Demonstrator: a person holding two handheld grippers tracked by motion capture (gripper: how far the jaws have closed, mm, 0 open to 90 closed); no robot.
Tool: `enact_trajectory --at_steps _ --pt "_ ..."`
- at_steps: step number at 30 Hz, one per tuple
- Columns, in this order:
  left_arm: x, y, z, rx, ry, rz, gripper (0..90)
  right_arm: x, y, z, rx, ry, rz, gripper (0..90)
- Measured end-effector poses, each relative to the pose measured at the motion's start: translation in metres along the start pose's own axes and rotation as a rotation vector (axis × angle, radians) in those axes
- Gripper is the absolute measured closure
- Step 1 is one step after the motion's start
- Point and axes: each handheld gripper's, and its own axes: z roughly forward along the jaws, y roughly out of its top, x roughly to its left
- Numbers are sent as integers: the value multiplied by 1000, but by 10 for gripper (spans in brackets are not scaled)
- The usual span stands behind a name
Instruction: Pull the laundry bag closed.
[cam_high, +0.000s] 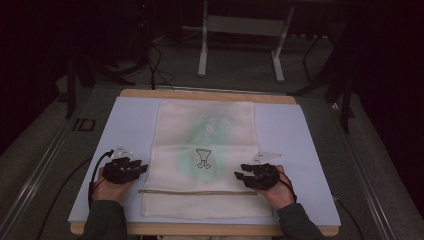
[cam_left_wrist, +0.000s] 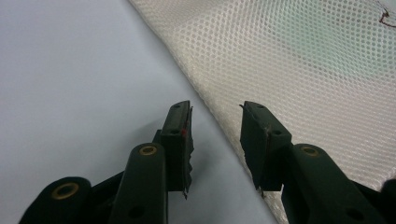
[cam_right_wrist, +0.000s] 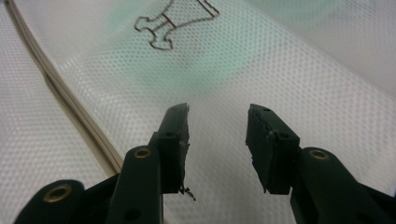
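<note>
Both claws agape — left claw (cam_left_wrist: 215, 116) at the mesh bag's (cam_high: 205, 130) edge, right claw (cam_right_wrist: 217, 119) perhaps just above it.

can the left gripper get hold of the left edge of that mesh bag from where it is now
Probably yes. The left gripper is open with the mesh bag edge running right between its fingers, and nothing lies between them on the blue mat.

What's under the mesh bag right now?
The mesh bag lies flat on the pale blue mat. A green tint shows through its mesh; what it is can't be told. The mat beneath is covered.
</note>
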Motion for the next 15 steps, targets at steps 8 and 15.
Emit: enact_trajectory --at_steps 8,15 --pt "1 0 -1 -1 -2 -3 627 11 15 8 -2 32 -33 581" --pt "1 0 -1 -3 -3 -4 627 19 25 14 -2 50 -56 580"
